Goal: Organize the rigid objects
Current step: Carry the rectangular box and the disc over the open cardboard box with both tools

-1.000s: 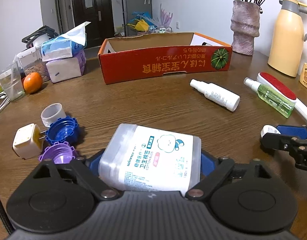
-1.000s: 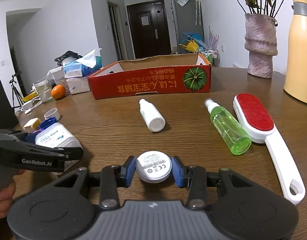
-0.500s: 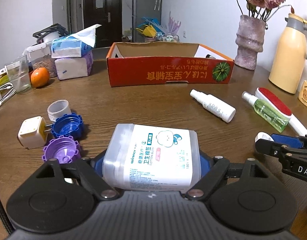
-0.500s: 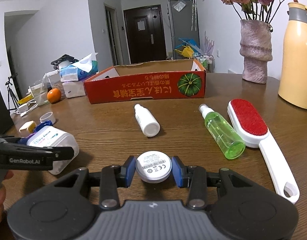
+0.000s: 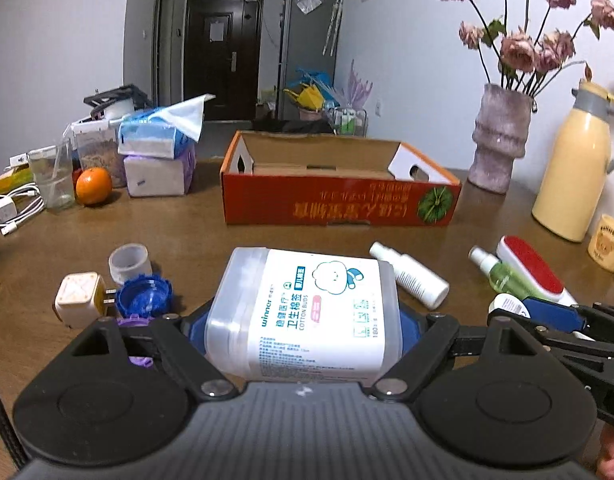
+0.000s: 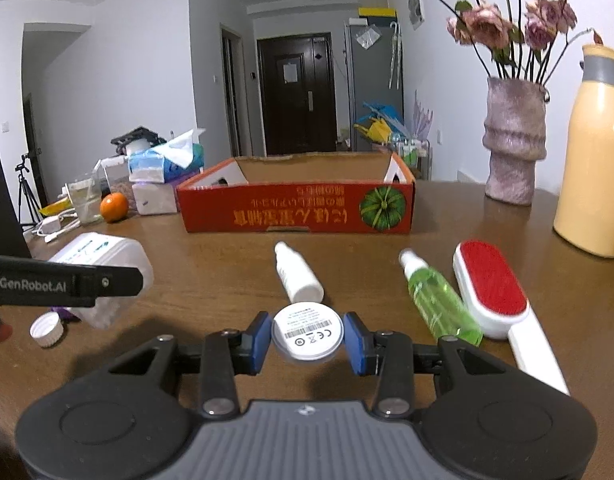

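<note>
cotton bud box (image 5: 307,312) sits clamped in the wide-spread left tool (image 5: 303,320); right tool (image 6: 307,340) pinches a round white puck (image 6: 307,332) above the worktop (image 6: 227,280).

White-walled room in even indoor light; dark double door (image 6: 295,92) at the far end, grey refrigerator (image 6: 373,80) just to its right; brown wooden table (image 5: 195,232) in the foreground, its far edge towards the door

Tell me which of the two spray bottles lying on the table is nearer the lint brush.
The green spray bottle: it lies right alongside the red lint brush. The white spray bottle lies further left, apart from the brush.
</note>
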The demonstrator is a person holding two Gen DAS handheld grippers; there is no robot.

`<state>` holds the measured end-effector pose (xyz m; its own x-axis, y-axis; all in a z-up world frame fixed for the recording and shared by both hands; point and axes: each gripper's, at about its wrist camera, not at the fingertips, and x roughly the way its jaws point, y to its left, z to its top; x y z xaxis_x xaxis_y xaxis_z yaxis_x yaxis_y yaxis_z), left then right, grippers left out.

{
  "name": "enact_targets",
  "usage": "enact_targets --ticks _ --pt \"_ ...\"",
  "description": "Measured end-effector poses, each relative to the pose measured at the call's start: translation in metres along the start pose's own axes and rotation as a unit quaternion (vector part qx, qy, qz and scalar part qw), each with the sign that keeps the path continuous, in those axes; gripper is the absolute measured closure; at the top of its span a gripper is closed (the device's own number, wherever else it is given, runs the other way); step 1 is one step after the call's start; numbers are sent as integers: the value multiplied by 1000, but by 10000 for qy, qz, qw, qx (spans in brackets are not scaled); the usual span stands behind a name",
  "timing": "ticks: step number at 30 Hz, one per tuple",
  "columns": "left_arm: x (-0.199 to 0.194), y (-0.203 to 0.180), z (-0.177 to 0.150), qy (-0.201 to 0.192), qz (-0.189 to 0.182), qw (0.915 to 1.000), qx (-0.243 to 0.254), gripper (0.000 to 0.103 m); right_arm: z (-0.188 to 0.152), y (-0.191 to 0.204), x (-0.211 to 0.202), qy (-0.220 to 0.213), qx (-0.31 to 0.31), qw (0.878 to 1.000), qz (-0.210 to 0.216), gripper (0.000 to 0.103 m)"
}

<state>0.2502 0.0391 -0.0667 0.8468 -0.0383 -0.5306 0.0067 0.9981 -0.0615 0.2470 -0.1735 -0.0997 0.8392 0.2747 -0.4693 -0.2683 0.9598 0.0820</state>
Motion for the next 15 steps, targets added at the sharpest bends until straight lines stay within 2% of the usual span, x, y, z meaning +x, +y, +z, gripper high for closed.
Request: enact_targets --ticks 15 --pt "4 -7 43 -299 166 9989 -327 18 45 -1 4 -445 109 9989 -45 64"
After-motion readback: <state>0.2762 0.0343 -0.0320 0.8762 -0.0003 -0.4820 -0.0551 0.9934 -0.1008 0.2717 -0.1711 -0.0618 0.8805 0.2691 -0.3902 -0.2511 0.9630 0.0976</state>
